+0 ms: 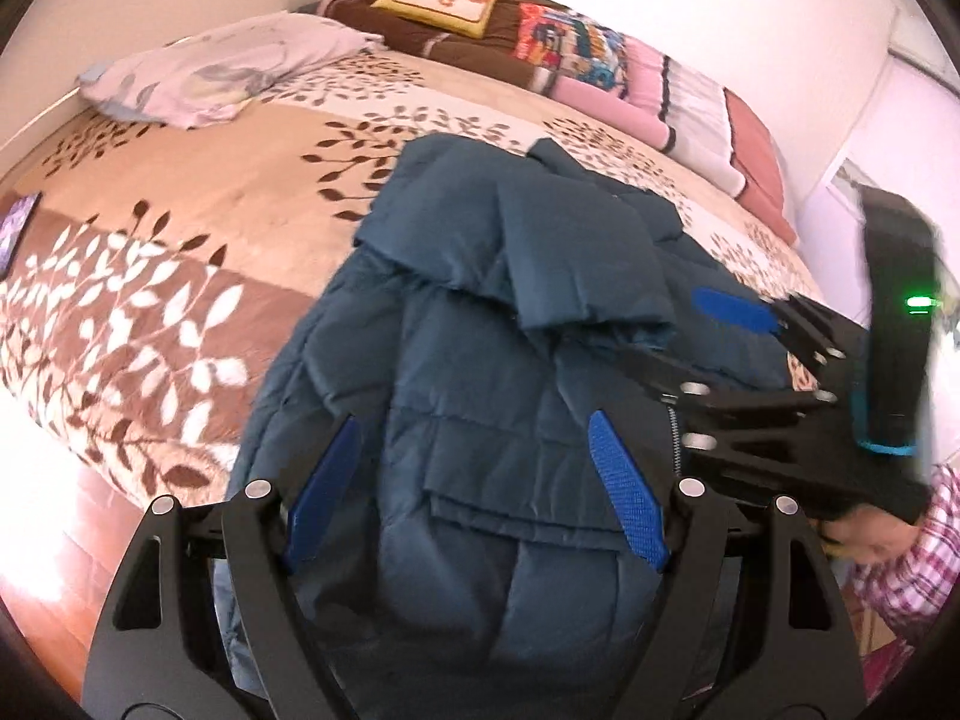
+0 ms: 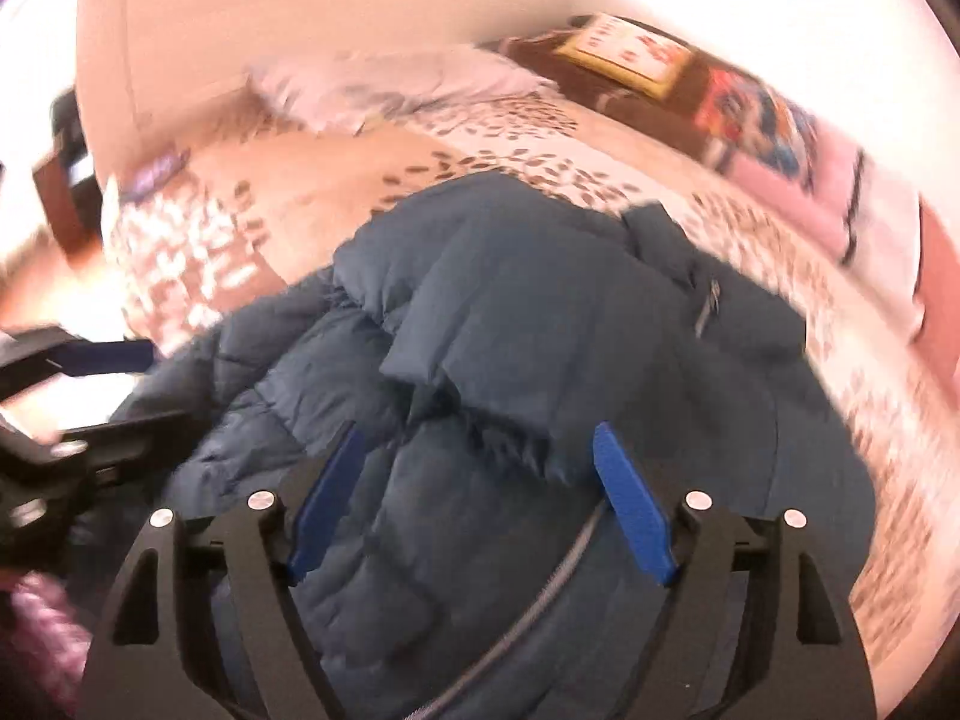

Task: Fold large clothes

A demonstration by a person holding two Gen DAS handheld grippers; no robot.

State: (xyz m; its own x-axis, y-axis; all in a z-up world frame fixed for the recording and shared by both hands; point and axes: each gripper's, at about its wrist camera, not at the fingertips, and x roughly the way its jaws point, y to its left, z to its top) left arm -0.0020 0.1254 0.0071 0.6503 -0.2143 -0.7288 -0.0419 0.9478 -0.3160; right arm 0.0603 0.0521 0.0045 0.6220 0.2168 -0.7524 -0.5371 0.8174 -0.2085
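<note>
Both wide-open tongs, left (image 1: 474, 480) and right (image 2: 480, 495), frame the blue jacket (image 1: 480, 324), its lower hem cut off.

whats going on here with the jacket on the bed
A person holding a gripper in each hand is folding a dark blue puffer jacket on a bed with a leaf-print blanket. Both the left gripper and right gripper are open over the jacket, gripping nothing. The jacket lies partly folded, bunched near the bed's edge.
</note>
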